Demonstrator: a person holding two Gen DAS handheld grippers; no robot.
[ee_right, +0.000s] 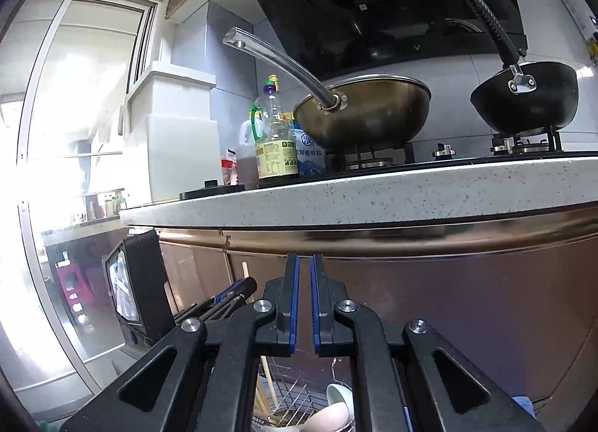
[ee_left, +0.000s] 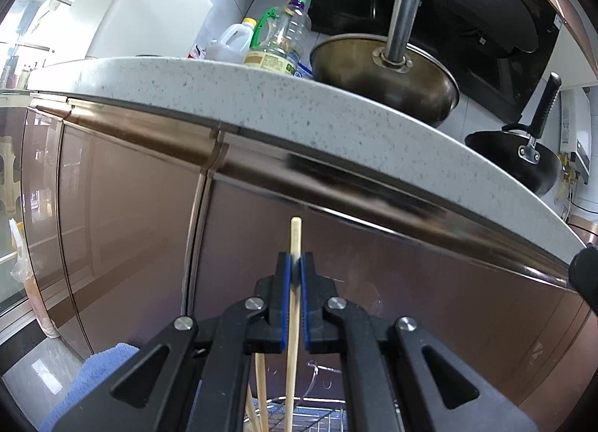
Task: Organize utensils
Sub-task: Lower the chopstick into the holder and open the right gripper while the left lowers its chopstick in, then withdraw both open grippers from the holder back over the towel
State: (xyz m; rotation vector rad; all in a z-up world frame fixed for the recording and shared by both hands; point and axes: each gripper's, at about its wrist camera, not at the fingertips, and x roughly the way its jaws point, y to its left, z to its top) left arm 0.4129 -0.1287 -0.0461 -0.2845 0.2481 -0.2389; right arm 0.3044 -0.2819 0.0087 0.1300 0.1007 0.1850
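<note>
My left gripper (ee_left: 295, 263) is shut on a pale wooden chopstick (ee_left: 293, 323) that stands upright between the blue pads, its top end poking above the fingertips. More chopsticks (ee_left: 260, 391) stand below in a wire rack (ee_left: 314, 415). My right gripper (ee_right: 304, 263) is shut with a narrow slit between the pads and holds nothing. Below it lies the wire rack (ee_right: 287, 400) with chopsticks (ee_right: 266, 376) and pale bowls (ee_right: 332, 413). The left gripper (ee_right: 239, 291) shows at the left in the right wrist view, with the chopstick tip (ee_right: 245, 269) above it.
A speckled countertop (ee_left: 317, 110) overhangs brown glossy cabinet doors (ee_left: 411, 282). On it stand a brass wok (ee_right: 366, 110), a black wok (ee_right: 527, 95), an oil bottle (ee_right: 276, 140) and a white jug (ee_left: 233, 43). A blue cloth (ee_left: 97, 372) lies at the lower left.
</note>
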